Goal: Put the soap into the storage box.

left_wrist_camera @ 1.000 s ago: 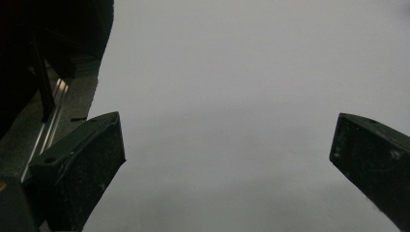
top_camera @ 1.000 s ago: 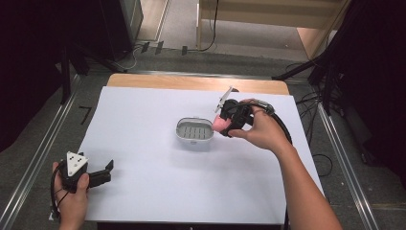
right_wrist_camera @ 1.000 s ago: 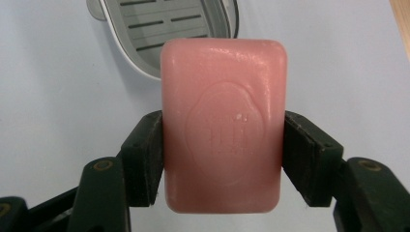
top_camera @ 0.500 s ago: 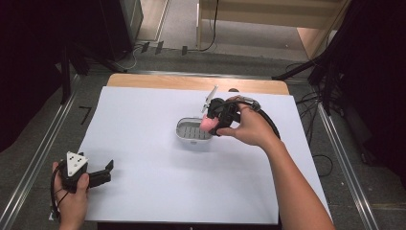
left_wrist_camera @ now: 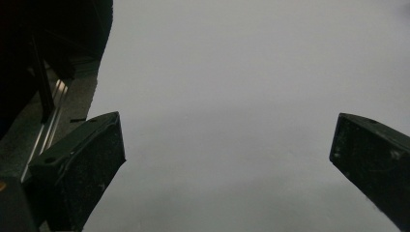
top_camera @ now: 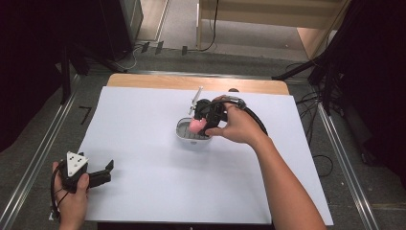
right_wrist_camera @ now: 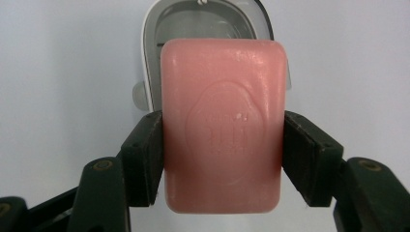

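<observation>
Desk [top_camera: 143,191], covered by a white sheet with a strip of bare wood along its far edge, carried everything at this moment. Largest item on it was the grey soap dish [top_camera: 191,134], an oval tray with a slotted floor, sitting a little right of the desk's middle, nearer the far edge than the near one.

Right gripper [top_camera: 201,125] was held over the dish, its jaws pinching a pink soap bar [top_camera: 196,125] across the short sides. In the right gripper view the bar [right_wrist_camera: 222,125] sat flat between the pads with its long axis lined up on the dish [right_wrist_camera: 150,82] beyond it. Judgement: the side grip left the underside free, so the bar could be lowered into the tray and let go without the jaws fouling the rim. Whether the bar touched the dish floor could not be told; it looked just above or at the rim.

Left gripper [top_camera: 103,175] lay idle at the near left corner of the desk, jaws spread wide with nothing between them, well apart from the dish, presumably parked out of the way.

Writing: an oval emblem with raised lettering was pressed into the bar's top face; the letters were too soft to read. No other labels seen.
</observation>
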Tool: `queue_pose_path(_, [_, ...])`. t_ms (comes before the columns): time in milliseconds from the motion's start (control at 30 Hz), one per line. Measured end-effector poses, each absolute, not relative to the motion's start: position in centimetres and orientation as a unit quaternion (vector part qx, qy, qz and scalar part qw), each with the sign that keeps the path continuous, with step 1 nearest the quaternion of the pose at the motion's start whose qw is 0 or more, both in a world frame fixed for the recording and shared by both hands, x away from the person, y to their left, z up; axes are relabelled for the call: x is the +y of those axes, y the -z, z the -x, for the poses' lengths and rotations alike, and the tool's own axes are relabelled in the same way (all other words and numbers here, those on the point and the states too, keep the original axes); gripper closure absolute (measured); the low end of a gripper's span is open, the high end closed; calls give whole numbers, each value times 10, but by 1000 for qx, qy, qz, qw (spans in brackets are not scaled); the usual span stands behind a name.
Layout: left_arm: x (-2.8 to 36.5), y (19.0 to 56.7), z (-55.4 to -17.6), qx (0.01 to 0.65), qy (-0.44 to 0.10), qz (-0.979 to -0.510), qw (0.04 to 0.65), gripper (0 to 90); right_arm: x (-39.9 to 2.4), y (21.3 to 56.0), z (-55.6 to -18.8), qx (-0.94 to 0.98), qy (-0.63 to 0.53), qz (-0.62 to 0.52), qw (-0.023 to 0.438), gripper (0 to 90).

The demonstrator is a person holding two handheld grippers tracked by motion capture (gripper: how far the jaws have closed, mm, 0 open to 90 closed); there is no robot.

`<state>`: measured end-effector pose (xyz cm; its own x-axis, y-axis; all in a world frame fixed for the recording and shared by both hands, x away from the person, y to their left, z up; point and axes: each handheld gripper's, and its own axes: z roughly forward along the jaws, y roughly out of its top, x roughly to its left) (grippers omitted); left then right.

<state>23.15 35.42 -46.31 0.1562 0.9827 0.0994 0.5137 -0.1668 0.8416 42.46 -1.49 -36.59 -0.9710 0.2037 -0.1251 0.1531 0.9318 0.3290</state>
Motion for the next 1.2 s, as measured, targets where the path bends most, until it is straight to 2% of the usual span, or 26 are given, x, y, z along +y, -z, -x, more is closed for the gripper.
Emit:
queue_pose_path(567, [354,463,-231,549,-345,-682,339,0,12,377,-431,984,-151,-59,73,389])
queue_pose_path(1200, [354,463,-232,548,-346,-683,338,0,9,389,-435,989,-120,-57,66,388])
